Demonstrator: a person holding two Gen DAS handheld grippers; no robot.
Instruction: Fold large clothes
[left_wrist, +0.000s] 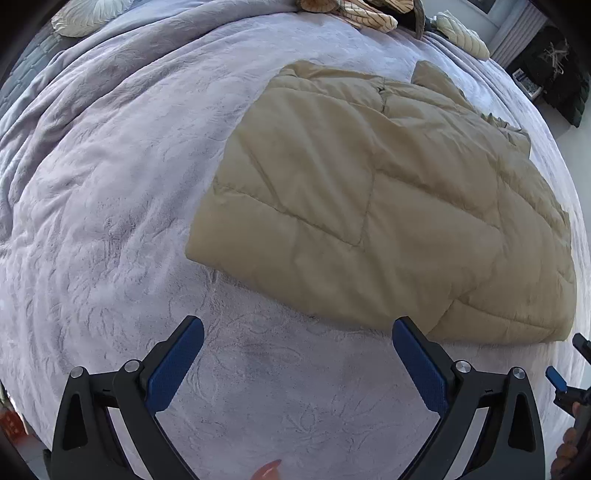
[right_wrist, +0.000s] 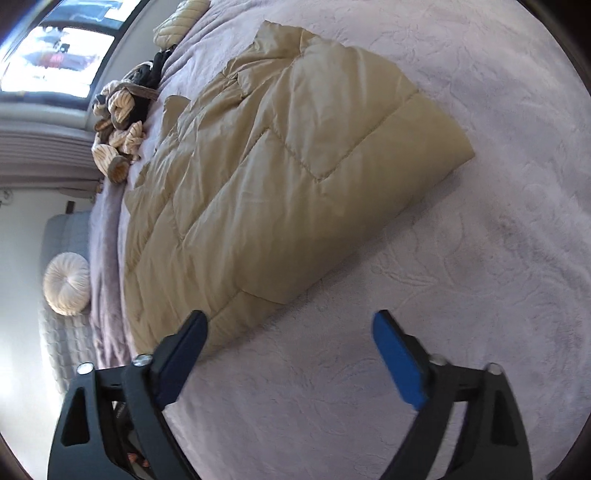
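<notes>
A tan quilted puffer coat (left_wrist: 380, 206) lies folded flat on the pale lilac bedspread (left_wrist: 110, 221). My left gripper (left_wrist: 297, 328) hangs open just short of the coat's near edge, with only bedspread between its blue pads (left_wrist: 173, 369). Its right finger overlaps the coat's lower corner in the picture. In the right wrist view the same coat (right_wrist: 280, 177) stretches away to the upper left. My right gripper (right_wrist: 290, 325) is open over the bedspread (right_wrist: 461, 258), its left finger beside the coat's near hem, nothing between its jaws. The right gripper's tip (left_wrist: 556, 376) shows at the left wrist view's right edge.
Beige striped cushions and clothes (right_wrist: 118, 122) are heaped at the far side of the bed. A round cream cushion (right_wrist: 66, 284) lies by the bed's edge. A window (right_wrist: 55, 59) sits beyond. Part of a hand (left_wrist: 567, 454) shows at the lower right.
</notes>
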